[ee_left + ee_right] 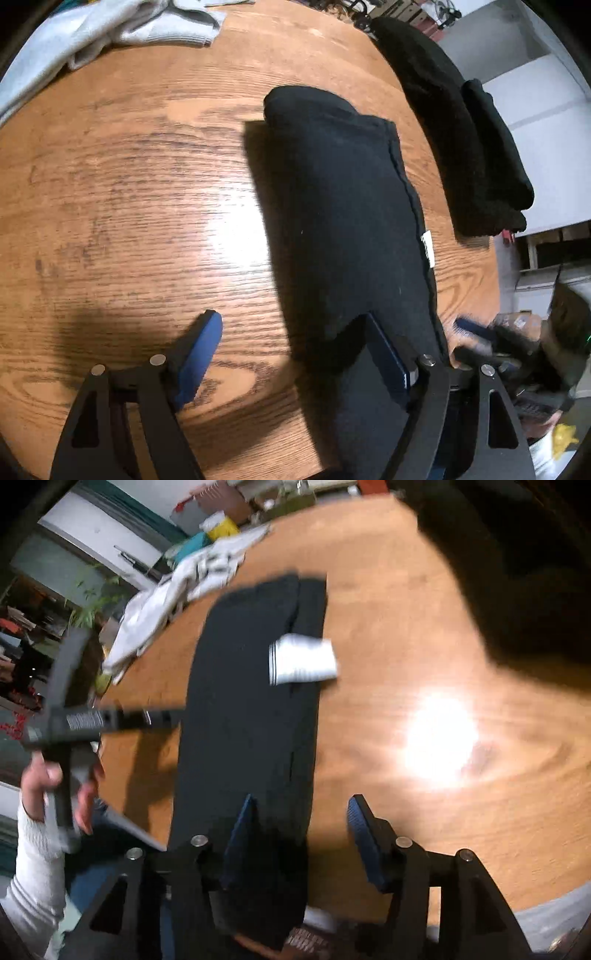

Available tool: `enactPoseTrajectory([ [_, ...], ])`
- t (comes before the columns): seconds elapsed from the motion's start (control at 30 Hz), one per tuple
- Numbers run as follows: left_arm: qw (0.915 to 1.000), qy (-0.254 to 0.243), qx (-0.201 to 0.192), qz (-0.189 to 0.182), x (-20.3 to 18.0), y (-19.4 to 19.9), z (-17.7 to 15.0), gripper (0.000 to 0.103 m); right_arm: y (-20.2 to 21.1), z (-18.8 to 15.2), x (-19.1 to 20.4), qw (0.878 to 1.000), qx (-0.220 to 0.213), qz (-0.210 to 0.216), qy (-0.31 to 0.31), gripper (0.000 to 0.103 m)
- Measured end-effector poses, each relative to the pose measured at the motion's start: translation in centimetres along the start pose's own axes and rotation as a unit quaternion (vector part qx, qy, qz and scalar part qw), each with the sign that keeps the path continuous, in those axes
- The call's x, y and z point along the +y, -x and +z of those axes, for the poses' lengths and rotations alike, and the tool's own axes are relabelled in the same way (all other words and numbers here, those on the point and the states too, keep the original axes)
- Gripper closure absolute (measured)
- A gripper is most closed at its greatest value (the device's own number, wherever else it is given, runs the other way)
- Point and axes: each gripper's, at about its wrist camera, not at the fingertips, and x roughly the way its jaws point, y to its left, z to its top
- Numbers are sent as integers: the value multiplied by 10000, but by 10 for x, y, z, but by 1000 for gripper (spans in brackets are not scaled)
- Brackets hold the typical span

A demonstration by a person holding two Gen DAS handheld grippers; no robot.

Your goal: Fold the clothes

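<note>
A dark folded garment [343, 221] lies on the round wooden table [129, 192]; a white label [427, 248] shows at its right edge. My left gripper [295, 332] is open; its right finger rests at the garment's near edge and its left finger is over bare wood. In the right wrist view the same garment [247, 709] runs away from me with the white label [303, 662] on it. My right gripper [301, 812] is open over the garment's near right edge. The left gripper tool [74, 720] and the hand holding it show at the left.
A light grey garment [92, 33] lies crumpled at the table's far left; it also shows in the right wrist view [177, 594]. A stack of folded black clothes [472, 147] sits at the table's right edge. Room clutter surrounds the table.
</note>
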Motion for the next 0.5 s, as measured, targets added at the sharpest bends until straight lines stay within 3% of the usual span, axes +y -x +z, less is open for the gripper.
enactPoseTrajectory([
  [0.2,9998,44,-44,-175,-3,4,5,24,-40,56,25,9976,370,-14,588,33],
  [0.23,9998,39,-54,-196,0,8,5,24,-48,59,27,9960,483,16,746,40],
  [0.27,9998,15,-69,-211,2,11,4,24,-56,62,28,9943,572,25,903,69],
  [0.3,9997,-20,-89,-214,2,12,4,24,-59,63,24,9944,593,114,870,81],
  [0.37,9996,-89,-129,-217,-5,6,8,24,-59,65,11,9957,571,364,628,88],
  [0.43,9995,-156,-150,-214,-10,3,11,24,-57,67,-9,9955,650,647,238,84],
  [0.5,9995,-193,-155,-206,-12,4,13,24,-54,68,-21,9972,532,524,53,58],
])
